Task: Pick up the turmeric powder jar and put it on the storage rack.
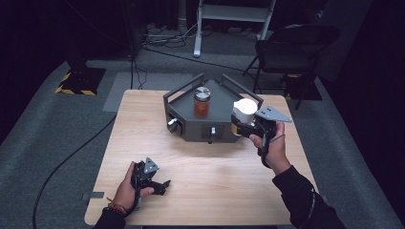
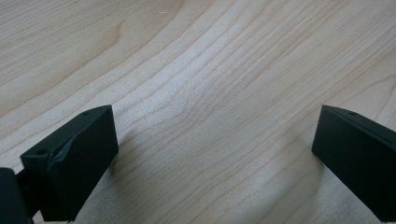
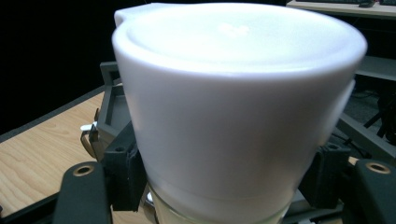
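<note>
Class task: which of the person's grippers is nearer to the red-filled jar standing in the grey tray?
Right. The right gripper, shut on a white-lidded jar, is beside the grey tray near the red-filled jar. The left gripper rests open at the table's near edge.

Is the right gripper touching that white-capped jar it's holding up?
Touching. In the right gripper view, the right gripper has its black jaws pressed against both sides of the white-capped jar, just under the cap.

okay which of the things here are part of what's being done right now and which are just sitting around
In use:
- white-capped jar, clamped in the right gripper
- grey tray beside it
- jar with a metal lid, standing in the tray

Just about:
- left gripper, open, nothing between its jaws
- folding chair
- cables on the floor
</note>
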Demonstrator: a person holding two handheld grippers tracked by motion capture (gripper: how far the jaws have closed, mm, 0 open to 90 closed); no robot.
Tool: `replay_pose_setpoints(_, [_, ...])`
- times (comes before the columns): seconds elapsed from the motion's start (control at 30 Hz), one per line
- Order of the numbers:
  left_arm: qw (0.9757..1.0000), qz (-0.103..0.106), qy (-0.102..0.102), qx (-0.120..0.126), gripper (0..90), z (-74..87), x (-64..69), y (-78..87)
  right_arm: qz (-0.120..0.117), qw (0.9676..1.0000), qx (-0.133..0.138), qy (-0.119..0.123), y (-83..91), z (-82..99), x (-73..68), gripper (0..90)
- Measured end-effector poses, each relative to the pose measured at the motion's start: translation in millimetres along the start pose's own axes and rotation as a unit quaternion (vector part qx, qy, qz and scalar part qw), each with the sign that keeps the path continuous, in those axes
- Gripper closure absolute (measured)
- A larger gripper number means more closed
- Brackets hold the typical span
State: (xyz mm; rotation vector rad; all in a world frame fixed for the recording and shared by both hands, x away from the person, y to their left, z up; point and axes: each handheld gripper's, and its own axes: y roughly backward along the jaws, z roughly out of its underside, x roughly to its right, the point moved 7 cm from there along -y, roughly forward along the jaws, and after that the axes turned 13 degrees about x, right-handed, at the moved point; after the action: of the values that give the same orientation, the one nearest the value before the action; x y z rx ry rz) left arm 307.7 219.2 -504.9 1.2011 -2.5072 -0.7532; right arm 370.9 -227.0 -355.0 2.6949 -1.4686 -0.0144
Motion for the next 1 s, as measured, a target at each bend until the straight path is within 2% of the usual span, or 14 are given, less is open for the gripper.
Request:
replay_pose_setpoints(0.5, [1.0, 0.0, 0.0, 0.0, 0.4, 0.0, 0.0, 0.0, 0.014, 0.9999, 0.001, 0.003, -28.2, -11.8, 6.9, 30.1])
replay_pose_setpoints(0.7, [1.0, 0.0, 0.0, 0.0, 0.4, 0.0, 0.1, 0.0, 0.021, 0.9997, 0.003, 0.007, -42.1, -13.8, 10.2, 30.1])
replay_pose_setpoints(1.0, [1.0, -0.001, 0.001, 0.0, 0.4, 0.0, 0.3, 0.1, 0.019, 0.9998, 0.009, 0.006, -63.9, -10.8, 14.6, 30.1])
